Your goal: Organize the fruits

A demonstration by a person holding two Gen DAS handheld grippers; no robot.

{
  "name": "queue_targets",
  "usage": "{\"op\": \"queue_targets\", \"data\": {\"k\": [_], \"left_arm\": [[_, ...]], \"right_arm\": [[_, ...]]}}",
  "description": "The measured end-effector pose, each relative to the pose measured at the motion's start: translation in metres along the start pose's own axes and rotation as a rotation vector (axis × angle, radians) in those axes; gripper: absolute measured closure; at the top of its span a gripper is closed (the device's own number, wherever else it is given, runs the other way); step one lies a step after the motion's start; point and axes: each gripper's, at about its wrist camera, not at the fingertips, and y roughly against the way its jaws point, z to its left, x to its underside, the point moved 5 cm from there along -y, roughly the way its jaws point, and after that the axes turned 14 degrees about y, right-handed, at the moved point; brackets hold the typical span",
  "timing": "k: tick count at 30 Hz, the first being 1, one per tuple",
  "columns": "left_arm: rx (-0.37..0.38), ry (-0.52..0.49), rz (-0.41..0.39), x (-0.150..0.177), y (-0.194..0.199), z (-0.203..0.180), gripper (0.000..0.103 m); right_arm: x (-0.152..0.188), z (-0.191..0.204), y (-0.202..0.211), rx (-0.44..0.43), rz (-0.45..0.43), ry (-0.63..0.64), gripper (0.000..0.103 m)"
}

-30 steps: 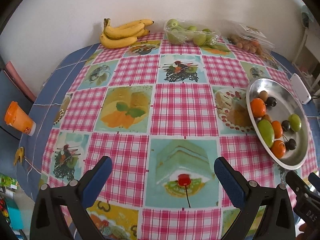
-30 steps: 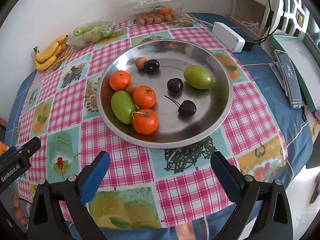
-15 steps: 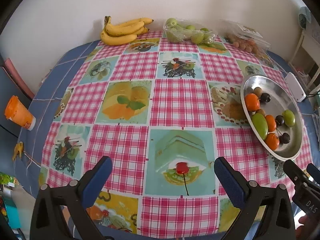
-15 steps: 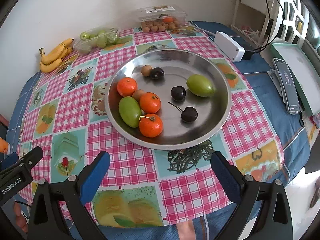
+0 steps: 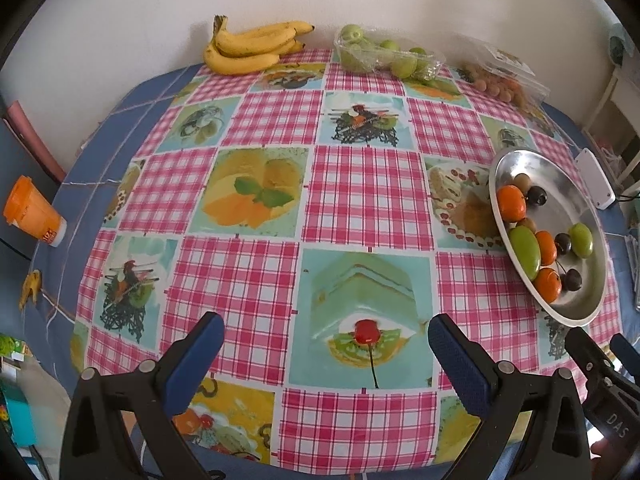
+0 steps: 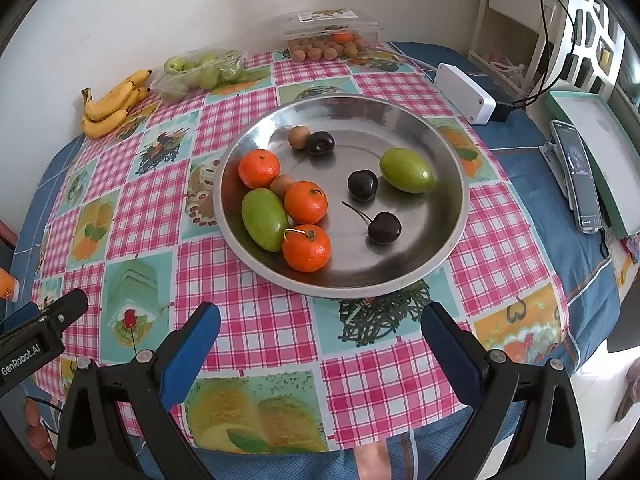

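Observation:
A steel plate (image 6: 452,184) (image 5: 516,162) on the checked tablecloth holds three oranges (image 6: 306,247), two green oblong fruits (image 6: 406,176), three dark cherries (image 6: 384,227) and two small brown fruits (image 6: 299,137). Bananas (image 5: 250,46) (image 6: 110,104), a clear pack of green fruits (image 5: 386,56) (image 6: 200,72) and a clear box of brown fruits (image 6: 332,38) (image 5: 500,80) line the far edge. My left gripper (image 5: 326,346) hangs open over the near tablecloth, left of the plate. My right gripper (image 6: 320,334) is open just short of the plate's near rim. Neither holds anything.
A white box (image 6: 464,92) with a cable lies right of the plate. A phone (image 6: 578,180) and a green-edged tray (image 6: 600,148) sit at the right table edge. An orange cup (image 5: 32,212) stands off the table's left side. A wall backs the table.
Both grippers have drawn back and risen a little, so more of the table shows. The fruits and the plate have not moved. Both grippers stay open.

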Motion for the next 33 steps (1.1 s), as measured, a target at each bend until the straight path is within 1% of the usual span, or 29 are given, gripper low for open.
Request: {"op": "queue_targets", "data": {"k": [33], "left_arm": [[-0.011, 0.007, 0.028, 0.0028, -0.0072, 0.0017, 0.0]], "right_arm": [[0.0015, -0.0013, -0.0034, 0.0, 0.013, -0.003, 0.003]]}}
